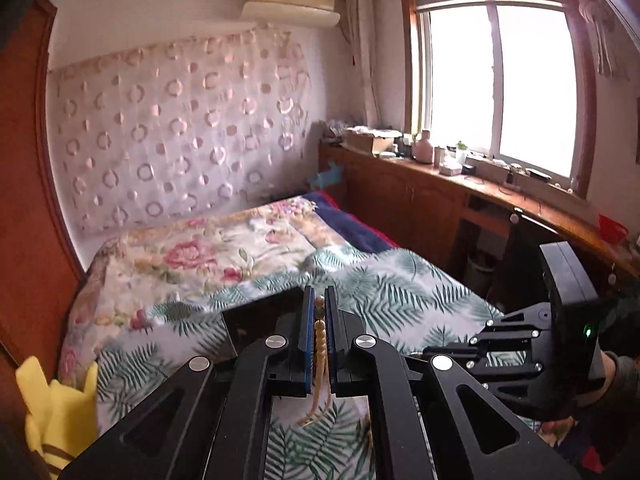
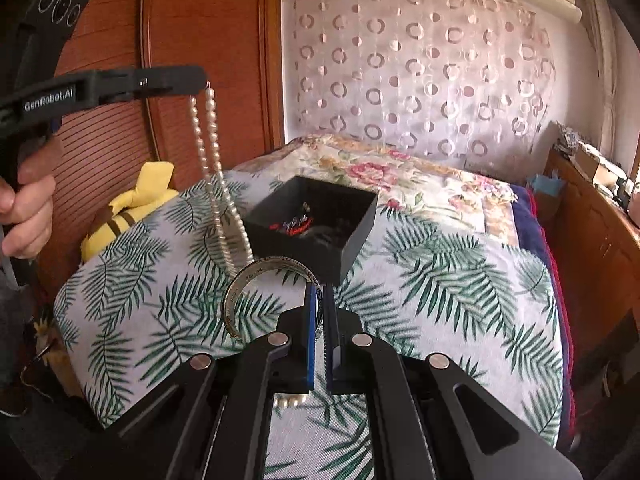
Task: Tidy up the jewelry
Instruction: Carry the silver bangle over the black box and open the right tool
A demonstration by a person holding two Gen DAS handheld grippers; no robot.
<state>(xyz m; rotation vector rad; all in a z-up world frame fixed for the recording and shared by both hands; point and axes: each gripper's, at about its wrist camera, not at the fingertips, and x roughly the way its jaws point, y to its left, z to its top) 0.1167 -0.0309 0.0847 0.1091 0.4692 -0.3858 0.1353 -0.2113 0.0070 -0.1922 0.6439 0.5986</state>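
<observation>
- Left gripper [image 1: 319, 312] pinching a pearl necklace [image 2: 210, 148], held high above the bed; strand dangling in a long double line toward the leaf-print cover [image 2: 440, 280].
- Right gripper [image 2: 319, 300] pressed tight on a silver bangle [image 2: 248, 280], ring standing upright just left of the fingers.
- Beyond, open black jewelry box [image 2: 360, 236] on the bed, red and dark pieces inside.
- Farther left, yellow plush toy [image 2: 136, 204] against the wooden wardrobe [image 2: 180, 20].
</observation>
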